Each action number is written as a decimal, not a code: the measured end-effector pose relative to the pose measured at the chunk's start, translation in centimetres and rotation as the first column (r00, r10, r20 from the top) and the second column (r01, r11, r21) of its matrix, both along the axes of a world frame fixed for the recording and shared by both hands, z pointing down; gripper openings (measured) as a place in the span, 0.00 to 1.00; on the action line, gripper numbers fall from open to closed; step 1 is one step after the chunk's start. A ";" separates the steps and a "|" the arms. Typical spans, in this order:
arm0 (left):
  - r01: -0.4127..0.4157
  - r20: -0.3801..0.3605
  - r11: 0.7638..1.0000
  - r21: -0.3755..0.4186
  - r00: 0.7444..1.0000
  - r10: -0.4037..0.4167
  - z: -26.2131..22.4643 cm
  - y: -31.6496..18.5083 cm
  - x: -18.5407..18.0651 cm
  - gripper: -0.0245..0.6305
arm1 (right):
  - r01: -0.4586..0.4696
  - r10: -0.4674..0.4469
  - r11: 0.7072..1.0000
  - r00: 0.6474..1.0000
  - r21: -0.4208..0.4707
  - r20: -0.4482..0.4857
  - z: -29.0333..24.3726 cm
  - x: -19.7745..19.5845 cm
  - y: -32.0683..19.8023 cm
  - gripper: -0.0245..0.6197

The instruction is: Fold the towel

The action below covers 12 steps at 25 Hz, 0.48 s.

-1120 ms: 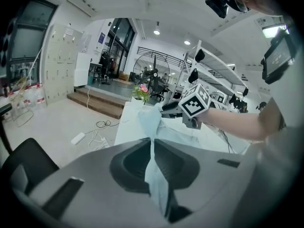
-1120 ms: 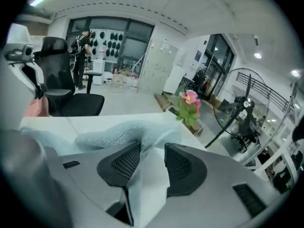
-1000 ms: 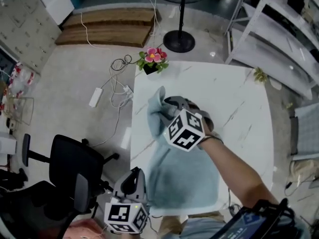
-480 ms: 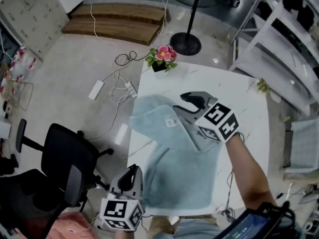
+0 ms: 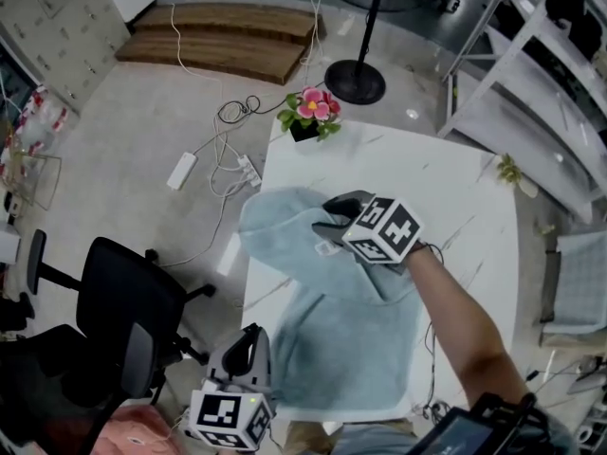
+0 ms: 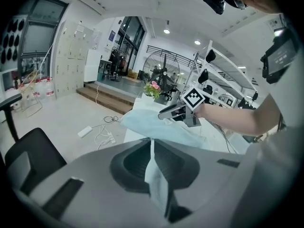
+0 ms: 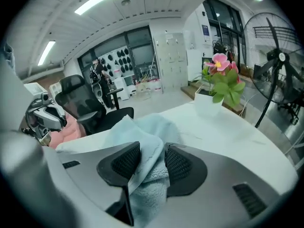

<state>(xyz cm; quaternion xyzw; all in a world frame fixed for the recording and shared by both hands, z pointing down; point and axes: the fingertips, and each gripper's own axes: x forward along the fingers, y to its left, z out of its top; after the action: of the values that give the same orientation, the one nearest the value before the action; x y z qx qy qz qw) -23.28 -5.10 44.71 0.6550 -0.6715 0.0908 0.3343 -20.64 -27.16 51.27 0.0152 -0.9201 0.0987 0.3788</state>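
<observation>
Farthest from the flower pot (image 5: 305, 129), at the surface's (image 5: 455, 188) near edge, my left gripper (image 5: 252, 334) held a towel (image 5: 351, 339) corner, jaws clenched. Nearer the pot, my right gripper's (image 5: 332, 218) jaws, just eased slightly wider, grasped the bunched far edge, which sat lower than earlier. I judged it mid-fold: next, bring that edge toward the held corner.

Head view overhead, 2 gripper views low, sharing towel (image 5: 351, 349)

Fan (image 5: 355, 81) top cut off; towel (image 5: 351, 339) right edge partly hidden under forearm (image 5: 457, 322).
</observation>
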 end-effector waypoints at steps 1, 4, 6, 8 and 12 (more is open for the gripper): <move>0.004 0.000 1.000 -0.002 1.000 -0.004 0.1 0.1 -0.1 0.08 | 0.005 -0.005 1.000 1.000 -0.009 -0.008 0.4 -0.2 0.1 0.31; 0.014 0.000 1.000 -0.010 1.000 -0.014 0.2 0.2 -0.4 0.08 | 0.033 -0.033 0.999 0.999 -0.017 -0.003 0.4 -0.6 0.6 0.23; 0.020 0.001 1.000 -0.017 1.000 -0.020 0.0 0.2 -0.6 0.08 | 0.044 -0.044 0.999 0.999 -0.021 0.016 -0.2 -0.8 0.9 0.15; 0.019 0.005 1.000 -0.015 1.000 -0.019 -0.1 0.1 -0.7 0.08 | 0.041 -0.039 0.999 0.998 -0.027 0.043 -1.3 -0.8 0.9 0.13; -0.011 0.014 1.000 0.002 1.000 0.011 -0.4 -0.6 -0.5 0.08 | -0.037 0.037 0.999 0.993 -0.004 0.113 -4.1 0.6 -0.9 0.12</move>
<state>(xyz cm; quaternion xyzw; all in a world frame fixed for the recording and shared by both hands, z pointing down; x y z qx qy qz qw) -23.74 -5.66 44.28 0.6585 -0.6704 0.0965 0.3281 -20.04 -28.04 47.13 0.0262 -0.9395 0.1072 0.3244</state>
